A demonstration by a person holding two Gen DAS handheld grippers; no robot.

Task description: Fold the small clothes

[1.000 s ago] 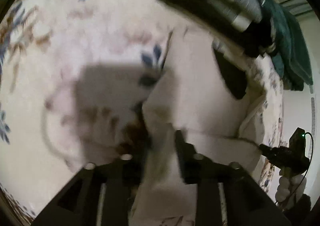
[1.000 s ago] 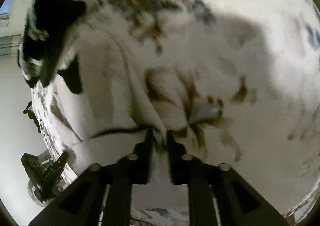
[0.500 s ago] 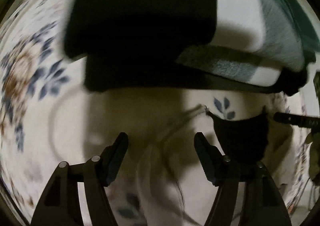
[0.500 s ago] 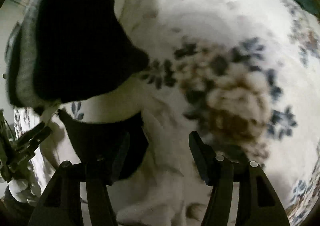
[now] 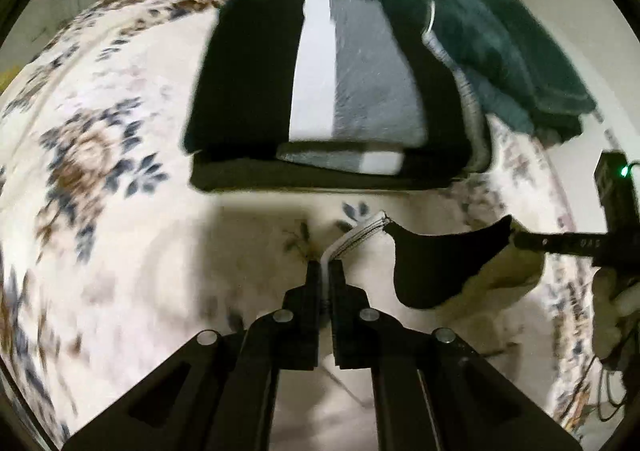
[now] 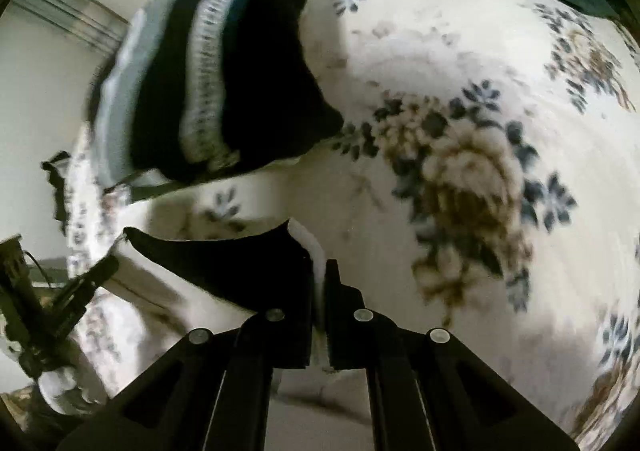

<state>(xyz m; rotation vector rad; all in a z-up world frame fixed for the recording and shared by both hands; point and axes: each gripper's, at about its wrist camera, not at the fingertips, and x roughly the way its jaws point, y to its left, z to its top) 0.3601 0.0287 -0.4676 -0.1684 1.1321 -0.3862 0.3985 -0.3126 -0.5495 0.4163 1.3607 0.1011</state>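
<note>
A small cream garment with a black inner patch (image 5: pixel 432 263) is stretched between my two grippers above a floral blanket (image 5: pixel 100 179). My left gripper (image 5: pixel 326 271) is shut on the garment's white ribbed edge (image 5: pixel 360 235). In the right wrist view, my right gripper (image 6: pixel 320 271) is shut on the other white edge (image 6: pixel 308 243) of the same garment, beside its black patch (image 6: pixel 224 263). The other gripper shows at the far side of each view: the right one (image 5: pixel 560 241) and the left one (image 6: pixel 80 287).
A stack of folded black, white and grey clothes (image 5: pixel 320 91) lies on the blanket just beyond the garment, also in the right wrist view (image 6: pixel 224 83). Folded dark teal towels (image 5: pixel 500 47) sit behind it. A wall and curtains stand beyond the bed.
Half a second ago both grippers were open over the garment. Now both have shut on its edges and raised it off the blanket, stretched between them.
</note>
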